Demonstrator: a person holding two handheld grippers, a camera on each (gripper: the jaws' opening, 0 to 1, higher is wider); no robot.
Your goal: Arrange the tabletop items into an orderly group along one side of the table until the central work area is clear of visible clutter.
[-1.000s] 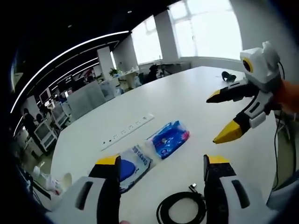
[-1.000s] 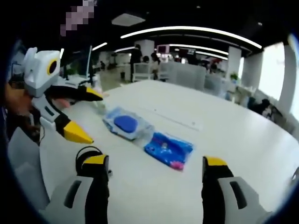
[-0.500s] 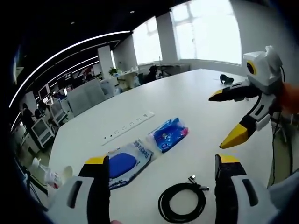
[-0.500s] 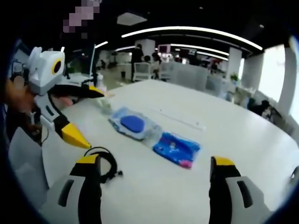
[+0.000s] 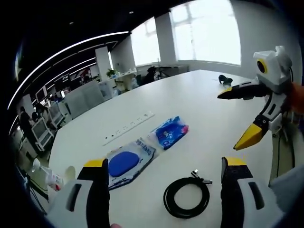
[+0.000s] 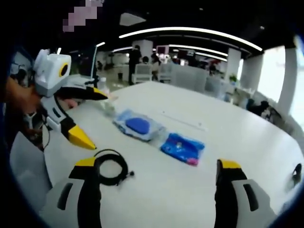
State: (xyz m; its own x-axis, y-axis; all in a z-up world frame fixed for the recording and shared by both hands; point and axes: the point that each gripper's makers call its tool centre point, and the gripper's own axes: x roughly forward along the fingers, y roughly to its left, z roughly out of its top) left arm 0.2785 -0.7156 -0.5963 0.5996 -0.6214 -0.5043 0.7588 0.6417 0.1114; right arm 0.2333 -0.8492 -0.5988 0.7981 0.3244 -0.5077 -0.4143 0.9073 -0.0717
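- Over the last second both cameras pull up and back from the white table [image 5: 199, 104], so the coiled black cable with a metal plug [image 5: 186, 197], earlier half hidden between the left jaws, now lies whole in the left gripper view.
- The things themselves have not moved; I judge that tidying has not begun and the person is lining up a first pick.
- Going left to right in the left gripper view: a small white bottle [image 5: 45, 176] at the table's near-left edge, a clear packet holding a round dark-blue pad [image 5: 124, 163], a long white power strip [image 5: 129, 127] beyond it, a bright blue crinkled pouch with a pink corner [image 5: 169, 134] just beside the packet, then the cable, and a small dark object [image 5: 225, 79] well apart at the far end.
- The left gripper [image 5: 164, 166] hangs above the table with jaws spread wide and nothing between them.
- The right gripper [image 5: 247, 116] hovers on that view's right, also gaping and empty.
- In the right gripper view the order runs cable [image 6: 111, 166], packet [image 6: 138, 126], pouch [image 6: 183, 147], with the left gripper [image 6: 88, 116] entering from the left above the cable.
- That view shows the person's hand [image 6: 16, 97] gripping the left tool.
- The left gripper view alone makes the bottle clear.
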